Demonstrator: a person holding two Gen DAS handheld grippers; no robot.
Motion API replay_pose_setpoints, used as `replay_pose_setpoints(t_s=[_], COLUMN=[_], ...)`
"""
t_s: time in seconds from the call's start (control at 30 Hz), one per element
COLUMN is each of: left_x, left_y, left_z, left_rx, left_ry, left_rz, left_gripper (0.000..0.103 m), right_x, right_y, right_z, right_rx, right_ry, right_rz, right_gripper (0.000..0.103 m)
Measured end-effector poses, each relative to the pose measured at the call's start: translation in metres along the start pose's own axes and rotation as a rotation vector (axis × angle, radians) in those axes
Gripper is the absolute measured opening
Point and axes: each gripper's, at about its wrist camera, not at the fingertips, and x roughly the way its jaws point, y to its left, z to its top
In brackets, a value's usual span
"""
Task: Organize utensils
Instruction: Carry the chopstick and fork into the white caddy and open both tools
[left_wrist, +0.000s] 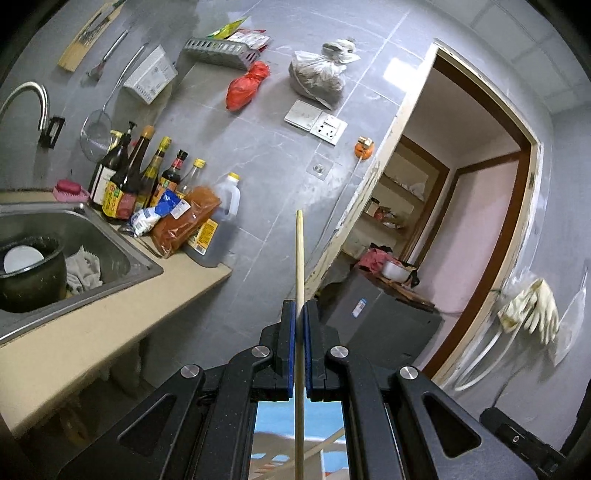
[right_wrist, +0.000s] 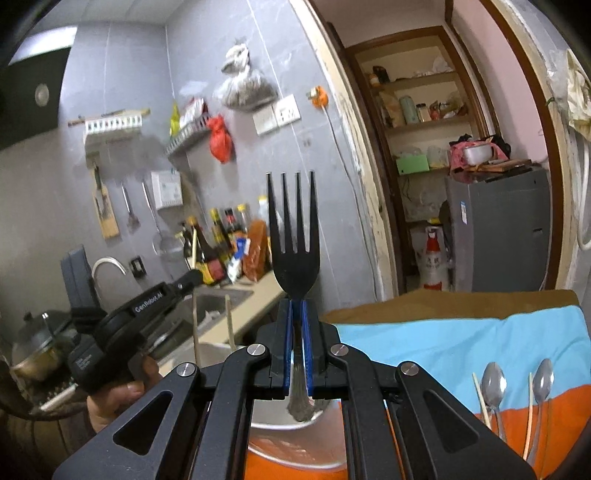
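Two grippers are raised in a grey-tiled kitchen beside an open doorway. A beige worktop (left_wrist: 110, 314) carries a steel sink (left_wrist: 92, 236) holding a dark pot (left_wrist: 29, 273) and a rag. Sauce bottles (left_wrist: 129, 177) stand behind the sink. The left gripper (left_wrist: 300, 314) has its jaws pinching a wooden chopstick (left_wrist: 299, 254). The right gripper (right_wrist: 297, 314) has its jaws pinching a black fork (right_wrist: 293, 236), tines up. Two spoons (right_wrist: 495, 384) and two chopsticks lie on a blue-and-orange cloth (right_wrist: 443, 343). The left gripper's body reads "GenRobot.AI".
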Motion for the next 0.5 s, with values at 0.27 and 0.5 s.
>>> replay_pose_setpoints(t_s=[0.27,0.5], left_x=[-0.003,-0.011], left_y=[-0.004,-0.010], left_z=[-0.021,-0.021], left_rx=[0.069,0.091], left_ry=[0.026,0.110], left_rz=[-0.003,-0.023], left_gripper=[0.002,0.006], right_x=[0.010,0.007], right_y=[0.008,0.009], right_z=[-0.016,-0.016], right_rx=[-0.026,-0.015], right_ry=[0.058,0.086], right_rz=[-0.008,-0.003], right_gripper=[0.005,0.016])
